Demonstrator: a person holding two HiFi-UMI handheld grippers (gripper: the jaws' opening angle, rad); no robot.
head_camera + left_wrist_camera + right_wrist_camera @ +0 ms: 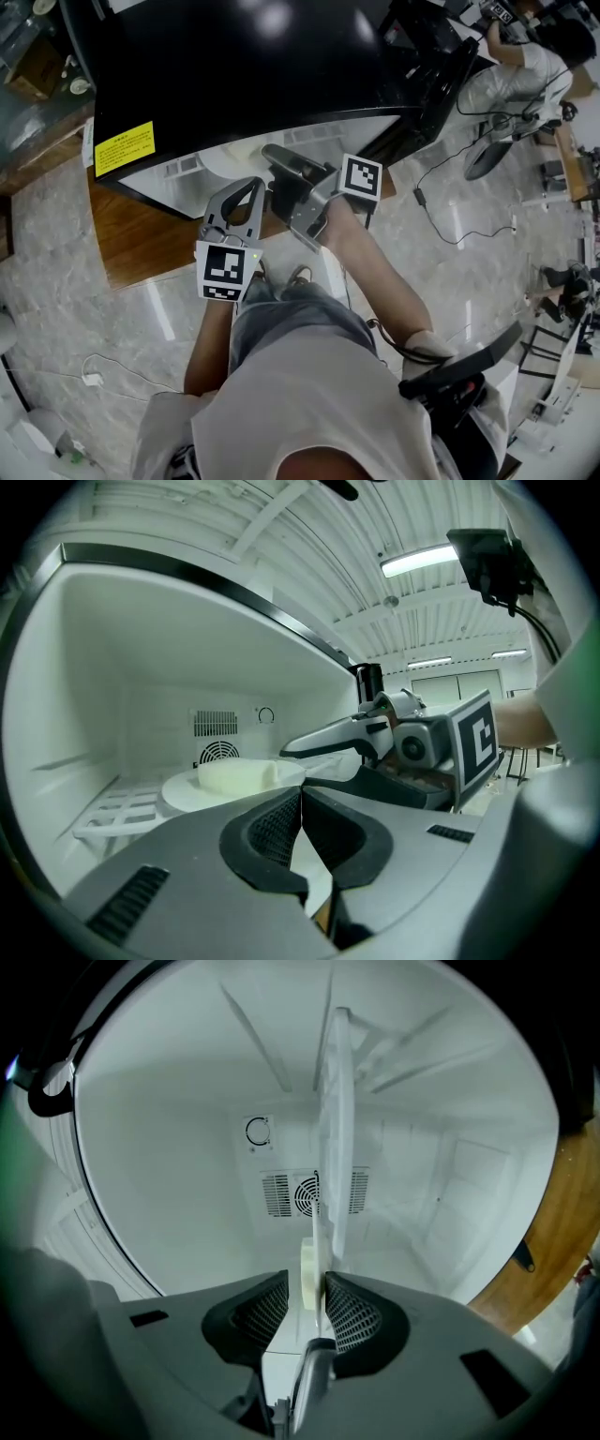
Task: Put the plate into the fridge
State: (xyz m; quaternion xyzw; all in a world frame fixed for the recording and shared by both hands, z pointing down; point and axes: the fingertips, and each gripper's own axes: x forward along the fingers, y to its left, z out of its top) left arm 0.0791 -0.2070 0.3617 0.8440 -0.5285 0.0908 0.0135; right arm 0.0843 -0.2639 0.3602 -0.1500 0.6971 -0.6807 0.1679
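Our right gripper (306, 1299) reaches into the white-lined fridge (141, 658), jaws parted and loose around the rim of the round white plate (183, 797). We see the plate lying on the white slatted shelf (111, 816). Our left gripper (302, 808), nearer and to the left, is closed and empty.

Bright, even room light; strong fisheye bend in both gripper views.
Strip lights (419, 560) overhead burn white, and the fridge (244, 84) shows soft glare on its glossy black top while the pale floor (487, 281) carries streaked reflections. Inside, the white walls look flat and washed, with faint shadows. Corners fall to black, and the left claw (301, 808) close up is soft.
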